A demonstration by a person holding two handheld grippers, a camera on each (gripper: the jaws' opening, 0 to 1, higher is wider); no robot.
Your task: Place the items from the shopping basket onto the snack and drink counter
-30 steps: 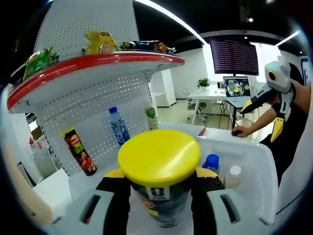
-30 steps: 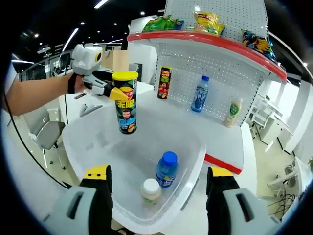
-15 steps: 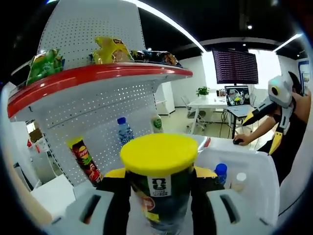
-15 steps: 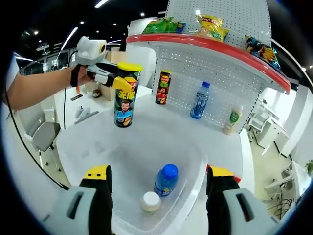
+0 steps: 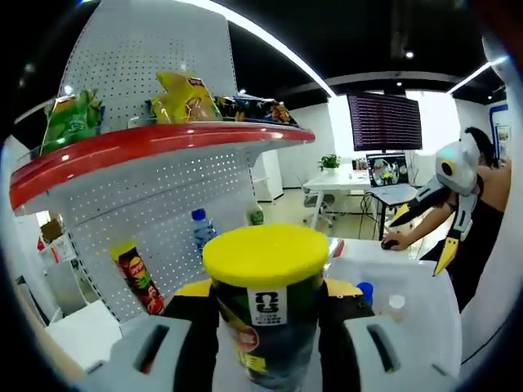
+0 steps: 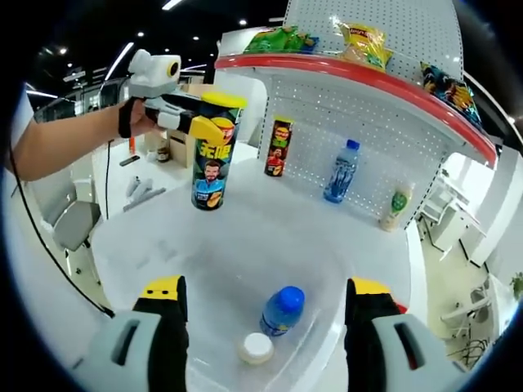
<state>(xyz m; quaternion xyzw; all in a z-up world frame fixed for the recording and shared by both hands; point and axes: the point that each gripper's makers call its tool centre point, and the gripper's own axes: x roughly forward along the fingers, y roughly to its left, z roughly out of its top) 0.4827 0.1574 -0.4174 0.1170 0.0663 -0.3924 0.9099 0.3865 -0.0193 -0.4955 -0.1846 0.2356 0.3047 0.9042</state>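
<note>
Left gripper (image 6: 198, 124) was clenched on the yellow-lidded chip can (image 5: 265, 304), can upright, held in the air above the white desk (image 6: 245, 237) and to one side of the shopping basket (image 5: 425, 306). In the right gripper view the can (image 6: 210, 152) hung clear of the surface, short of the pegboard back wall. Right gripper (image 6: 265, 314) was released, jaws spread wide with nothing between them, hovering over the basket (image 6: 327, 351). Basket held a blue-capped bottle (image 6: 282, 310) and a white-capped bottle (image 6: 256, 349), just beside each other. Standing at the pegboard back: a red chip can (image 6: 278, 148), a water bottle (image 6: 341, 172), a small green-label bottle (image 6: 396, 209), well apart in a row. Red-edged upper shelf (image 6: 359, 73) carried snack bags (image 6: 365, 42). Left gripper view: monitor (image 5: 384, 121) on the far wall
</note>
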